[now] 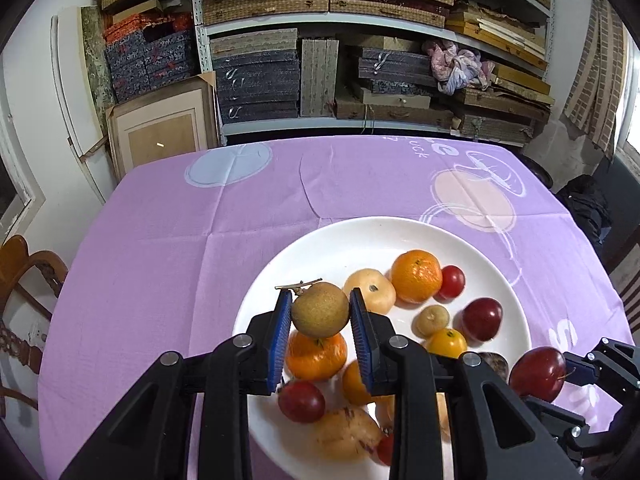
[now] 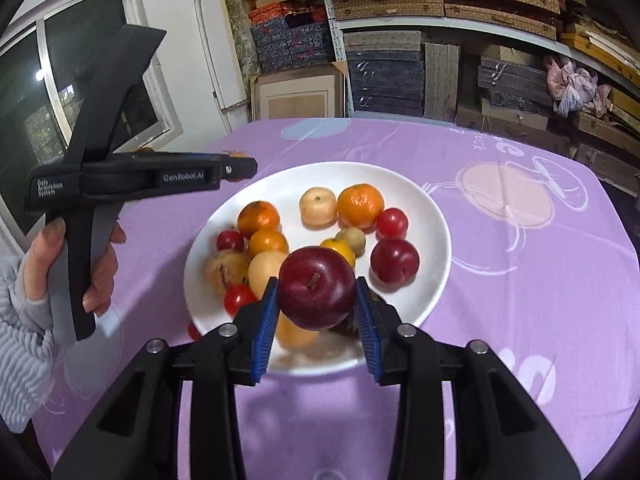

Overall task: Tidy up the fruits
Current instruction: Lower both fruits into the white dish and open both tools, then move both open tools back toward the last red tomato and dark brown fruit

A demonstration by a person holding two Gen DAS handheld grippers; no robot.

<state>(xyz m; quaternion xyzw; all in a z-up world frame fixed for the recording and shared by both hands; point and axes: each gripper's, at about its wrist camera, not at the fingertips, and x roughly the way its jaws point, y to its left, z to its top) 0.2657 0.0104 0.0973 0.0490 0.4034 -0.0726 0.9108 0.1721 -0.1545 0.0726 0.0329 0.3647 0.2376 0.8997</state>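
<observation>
- Lilac tablecloth (image 1: 160, 248) with pale circles fills mid-frame; a white plate (image 1: 360, 236) of fruit sits lower right.
- Shelves (image 1: 360, 20) of flat boxes line the top.
- Left gripper (image 1: 320, 312) pinches a brown fruit (image 1: 320, 310) above the plate.
- Right gripper (image 2: 316, 292) pinches a red plum (image 2: 316, 288).

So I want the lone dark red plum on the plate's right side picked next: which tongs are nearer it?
Right. The right tongs, shut on a red apple, hover just beside the plum; the left tongs, gripping a brown fruit, are across the plate.
</observation>
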